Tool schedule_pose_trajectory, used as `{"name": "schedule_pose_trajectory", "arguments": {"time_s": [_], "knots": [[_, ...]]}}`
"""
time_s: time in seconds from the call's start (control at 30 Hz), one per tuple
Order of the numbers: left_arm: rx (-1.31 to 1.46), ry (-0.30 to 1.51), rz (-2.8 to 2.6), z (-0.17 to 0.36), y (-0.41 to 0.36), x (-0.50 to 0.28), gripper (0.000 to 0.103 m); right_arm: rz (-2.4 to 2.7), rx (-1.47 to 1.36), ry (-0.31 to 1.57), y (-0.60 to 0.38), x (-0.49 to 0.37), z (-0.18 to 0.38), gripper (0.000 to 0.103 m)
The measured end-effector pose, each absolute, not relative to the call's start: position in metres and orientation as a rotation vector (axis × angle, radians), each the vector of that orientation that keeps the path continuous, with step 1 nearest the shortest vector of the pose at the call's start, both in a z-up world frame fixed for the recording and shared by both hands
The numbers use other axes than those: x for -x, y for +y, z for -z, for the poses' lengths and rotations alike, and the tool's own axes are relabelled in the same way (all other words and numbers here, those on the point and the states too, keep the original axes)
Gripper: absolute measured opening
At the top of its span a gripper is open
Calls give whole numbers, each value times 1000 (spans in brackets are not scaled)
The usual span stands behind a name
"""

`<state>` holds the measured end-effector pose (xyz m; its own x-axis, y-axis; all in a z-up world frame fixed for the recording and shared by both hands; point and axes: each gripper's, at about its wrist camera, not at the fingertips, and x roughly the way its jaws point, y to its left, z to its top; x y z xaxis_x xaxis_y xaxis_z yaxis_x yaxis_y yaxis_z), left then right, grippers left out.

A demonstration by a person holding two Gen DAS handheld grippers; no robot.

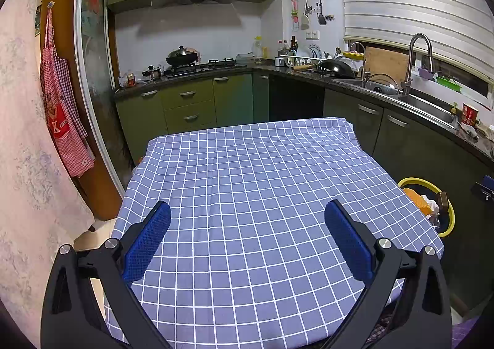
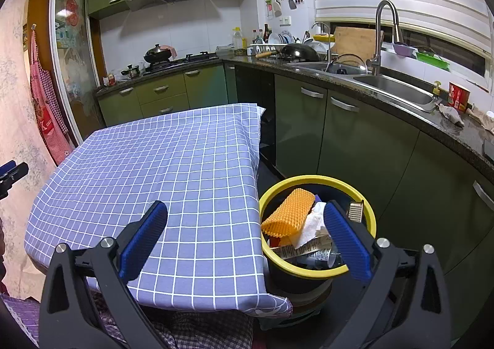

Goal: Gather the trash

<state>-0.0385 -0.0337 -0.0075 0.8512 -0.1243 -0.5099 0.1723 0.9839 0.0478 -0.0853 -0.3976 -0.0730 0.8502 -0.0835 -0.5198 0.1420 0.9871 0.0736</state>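
Both tools spread wide, holding nothing, over the checked desk.
Right tool view shows the yellow-rimmed bin with orange mesh, paper and, apparently, tubes; left tool view catches only its rim.

Each claw, the left claw and the right claw, is built of matte black plastic arms with triangular cut-outs. Its two fingers carry blue textured pads. Round silver screws sit at the pivot joints.

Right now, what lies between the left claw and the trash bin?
Only bare checked tablecloth lies between the left claw and the trash bin, as the left wrist view shows.
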Motion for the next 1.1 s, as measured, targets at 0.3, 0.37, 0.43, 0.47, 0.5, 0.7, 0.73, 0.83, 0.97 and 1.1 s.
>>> {"name": "schedule_pose_trajectory", "arguments": {"time_s": [0.3, 0.37, 0.43, 0.47, 0.5, 0.7, 0.73, 0.83, 0.97, 1.1], "knots": [[-86, 534, 165, 7, -33, 37, 98, 119, -113, 543, -398, 85, 74, 96], [-70, 542, 188, 7, -33, 36, 98, 120, -112, 544, -397, 85, 75, 96], [-61, 547, 199, 8, -32, 35, 98, 119, -113, 544, -398, 85, 75, 96], [-65, 546, 195, 8, -32, 35, 98, 119, -113, 544, -398, 85, 74, 96], [-69, 544, 190, 8, -33, 35, 98, 119, -112, 544, -398, 85, 75, 96], [-66, 549, 183, 9, -33, 34, 98, 120, -113, 546, -397, 85, 75, 96], [-66, 550, 183, 9, -33, 33, 98, 120, -114, 546, -398, 85, 75, 96], [-67, 552, 184, 8, -34, 33, 98, 120, -114, 546, -398, 84, 76, 96], [-64, 542, 191, 8, -34, 33, 98, 119, -115, 546, -399, 84, 75, 96], [-75, 516, 182, 7, -36, 35, 98, 118, -115, 548, -398, 84, 78, 96]]}}
